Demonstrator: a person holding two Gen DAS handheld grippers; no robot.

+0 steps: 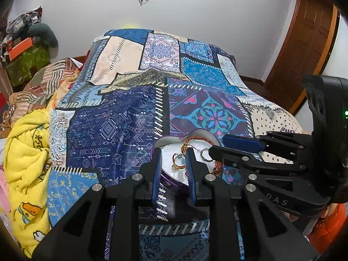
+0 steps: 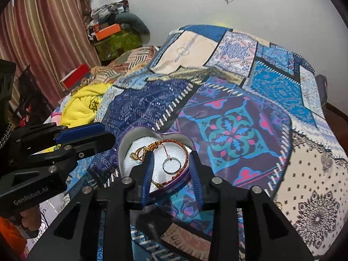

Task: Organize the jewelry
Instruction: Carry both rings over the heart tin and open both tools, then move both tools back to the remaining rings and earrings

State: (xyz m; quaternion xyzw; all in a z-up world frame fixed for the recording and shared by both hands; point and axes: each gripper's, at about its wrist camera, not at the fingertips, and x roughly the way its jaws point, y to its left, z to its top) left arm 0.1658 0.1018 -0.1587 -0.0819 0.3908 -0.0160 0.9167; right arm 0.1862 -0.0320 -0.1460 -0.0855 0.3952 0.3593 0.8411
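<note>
Left wrist view: your left gripper [image 1: 174, 169] hovers low over the heart-shaped purple tin [image 1: 167, 179], which lies on the patchwork bedspread [image 1: 121, 117] near 6 o'clock of this picture. Its 2 fingers stand apart, with nothing between them but the gold ring [image 1: 175, 167] and part of the white foam below. The risk, as I judge it, is that you close on the tin rim at 9 o'clock and tip the tin, because the soft bed gives no firm support. The right gripper [image 1: 214, 151] comes in from 3 o'clock, tips close to the silver ring [image 1: 204, 154]; the 2 tools are near each other and could collide.

Right wrist view: your right gripper [image 2: 171, 165] points down and forward into the tin [image 2: 139, 133], fingers apart, the silver ring [image 2: 171, 165] lying between them on the foam. The red braided bracelet [image 2: 181, 146] curls around this ring toward 12 and 3 o'clock, so a careless pinch may catch the cord and drag all pieces together. The left gripper [image 2: 104, 136] reaches in from 9 o'clock, tips beside the tin wall; from here I cannot tell its opening.
</note>
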